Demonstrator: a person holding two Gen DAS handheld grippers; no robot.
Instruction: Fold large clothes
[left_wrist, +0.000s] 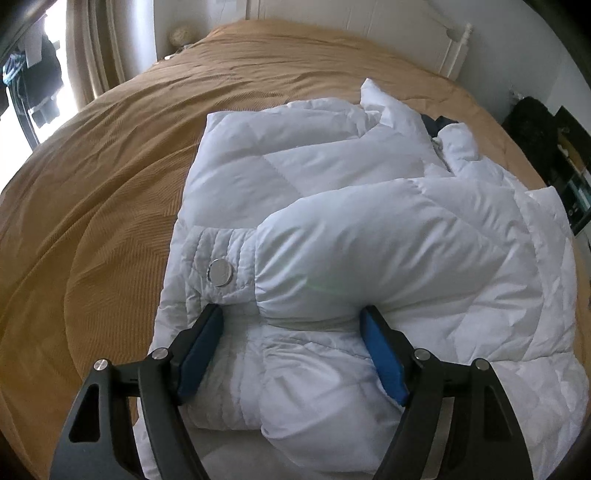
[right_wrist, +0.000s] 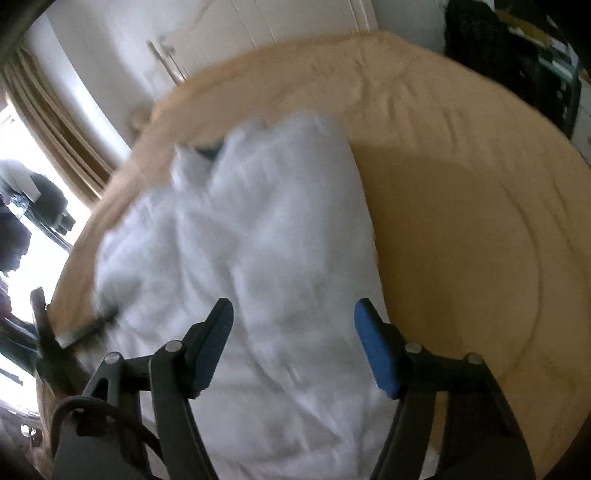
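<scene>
Jacket (left_wrist: 369, 206): white puffer, lying on the bed (left_wrist: 110, 177), sleeve (left_wrist: 369, 258) folded across the body.
Handling: I judge it light, squashy, springy; slick shell, folds will likely puff back up.
Grab: I'd pinch the thin hem or cuff (left_wrist: 221, 258), not the fat padding.
Left gripper (left_wrist: 291, 317): jaws spread, straddling the sleeve end, pads not squeezing that I can see.
Right gripper (right_wrist: 293, 314): jaws apart above the jacket, gripping nothing.
Snap (left_wrist: 220, 272): metal, on the cuff.
Hidden: right view blurred; near hem cut off by my grippers; dark lining at the collar barely shows.
</scene>
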